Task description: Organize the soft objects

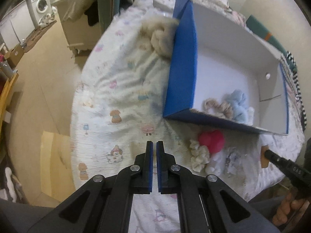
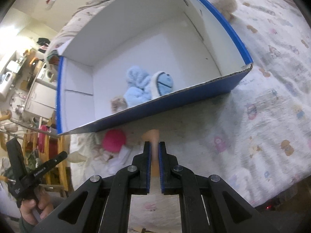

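Observation:
A blue box with a white inside (image 1: pixel 181 62) lies on the bed; it also shows in the right wrist view (image 2: pixel 175 104). Inside are a light blue plush (image 2: pixel 138 87), a blue and white slipper-like toy (image 2: pixel 163 84) and a beige curly toy (image 1: pixel 218 105). In front of the box lie a pink plush (image 1: pixel 211 139), a cream scrunchy piece (image 1: pixel 198 155) and white soft items (image 2: pixel 118 159). A beige fluffy toy (image 1: pixel 159 36) lies behind the box's left wall. My left gripper (image 1: pixel 155 143) is shut and empty. My right gripper (image 2: pixel 154 145) is shut on a peach soft strip (image 2: pixel 153 136).
The bed sheet (image 1: pixel 116 89) has small cartoon prints. The floor (image 1: pixel 42 73) lies left of the bed, with a washing machine (image 1: pixel 41 4) far back. A wooden rack with clothes (image 2: pixel 48 149) stands beside the bed in the right wrist view.

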`<state>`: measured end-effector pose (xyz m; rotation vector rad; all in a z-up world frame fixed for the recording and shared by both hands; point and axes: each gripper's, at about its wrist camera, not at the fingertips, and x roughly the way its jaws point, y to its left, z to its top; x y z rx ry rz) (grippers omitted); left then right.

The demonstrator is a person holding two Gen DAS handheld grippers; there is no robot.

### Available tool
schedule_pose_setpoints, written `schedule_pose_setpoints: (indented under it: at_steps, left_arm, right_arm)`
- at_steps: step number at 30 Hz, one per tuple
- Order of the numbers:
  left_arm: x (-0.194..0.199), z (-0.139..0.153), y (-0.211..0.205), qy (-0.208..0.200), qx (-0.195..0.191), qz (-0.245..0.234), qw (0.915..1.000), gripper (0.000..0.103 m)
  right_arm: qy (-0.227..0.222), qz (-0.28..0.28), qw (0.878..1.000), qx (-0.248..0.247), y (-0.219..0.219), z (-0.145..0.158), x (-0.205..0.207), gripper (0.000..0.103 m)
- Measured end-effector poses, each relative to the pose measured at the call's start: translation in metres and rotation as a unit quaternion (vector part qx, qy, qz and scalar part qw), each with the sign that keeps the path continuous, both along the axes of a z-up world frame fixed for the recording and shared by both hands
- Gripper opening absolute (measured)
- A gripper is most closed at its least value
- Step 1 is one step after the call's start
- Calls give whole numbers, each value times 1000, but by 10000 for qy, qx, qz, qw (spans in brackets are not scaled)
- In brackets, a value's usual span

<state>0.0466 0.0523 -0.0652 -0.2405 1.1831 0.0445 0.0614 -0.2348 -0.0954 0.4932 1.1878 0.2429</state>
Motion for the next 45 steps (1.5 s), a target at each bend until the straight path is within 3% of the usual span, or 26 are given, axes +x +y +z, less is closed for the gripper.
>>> schedule_pose_setpoints:
  at_steps: [5, 9, 12, 15, 16, 21, 24, 30, 35, 45]
  left_arm:
    - [-17, 36, -4, -564, 9, 74, 9984, 3]
    - [-19, 52, -8, -694, 83, -65, 9975, 3]
    - [-9, 38, 6, -368, 181, 107, 9991, 11]
    - [-3, 4, 38, 286, 6, 719, 9970, 46]
    - [-2, -9, 46, 530, 3, 854, 9949, 50]
    - [0, -49, 56, 1137, -145, 1009, 9883, 50]
    - [7, -59, 50, 1199, -107, 926, 9884, 49]
    - [16, -68, 20, 1248, -118, 439, 9911, 3]
    - [11, -52, 2, 938, -6, 119, 9955, 3]
    - [-10, -11, -5, 417, 181, 54, 9989, 3]
  right_arm:
    - [-111, 40, 9999, 125, 2, 8, -8, 9]
    - [-245, 51, 9996, 156, 0, 16, -12, 9]
    - [-230, 48, 9996, 148, -1, 16, -13, 9]
    - [-201, 49, 9996, 174, -2, 15, -14, 9]
    - [-197, 59, 9996, 178, 0, 14, -13, 9]
    - [-148, 155, 9996, 196, 8, 10, -6, 9]
    - [-143, 252, 9995, 123, 16, 8, -2, 9]
    - [-90, 263, 9996, 58, 16, 4, 0, 9]
    - [-135, 274, 9995, 85, 16, 6, -2, 9]
    - [-165, 382, 9991, 5, 22, 7, -2, 9]
